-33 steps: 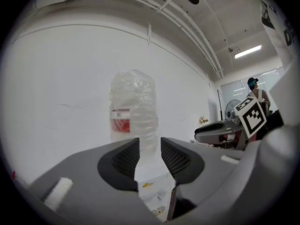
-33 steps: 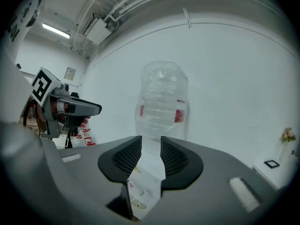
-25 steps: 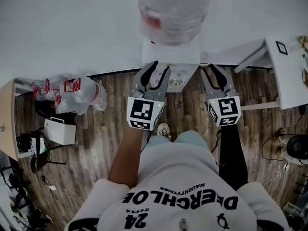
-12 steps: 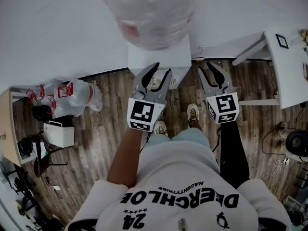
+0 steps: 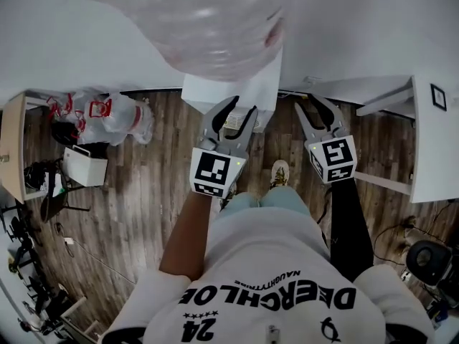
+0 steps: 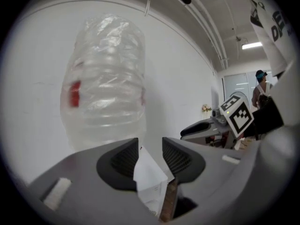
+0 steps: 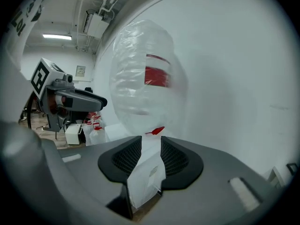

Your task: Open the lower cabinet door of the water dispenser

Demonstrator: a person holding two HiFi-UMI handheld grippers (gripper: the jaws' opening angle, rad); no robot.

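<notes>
The white water dispenser [image 5: 229, 92] stands against the wall under a big clear bottle [image 5: 193, 27]. Both grippers are held level in front of it, a little short of its front. My left gripper [image 5: 242, 108] has its jaws opening, and only the dispenser's white front [image 6: 150, 172] shows beyond the gap. My right gripper [image 5: 313, 104] is open and empty, just right of the dispenser. Its view looks at the white body [image 7: 145, 172] under a red tap lever [image 7: 157, 131]. I cannot make out the lower cabinet door from above.
Clear jugs with red handles [image 5: 107, 117] and a small white box [image 5: 84, 167] sit on the wood floor to the left. A white table [image 5: 434, 142] stands at the right. The person's shoe [image 5: 278, 172] is just behind the grippers.
The person has stepped closer to the dispenser, and the bottle fills more of the top of the head view. Both grippers have moved forward and down toward the dispenser's front.
</notes>
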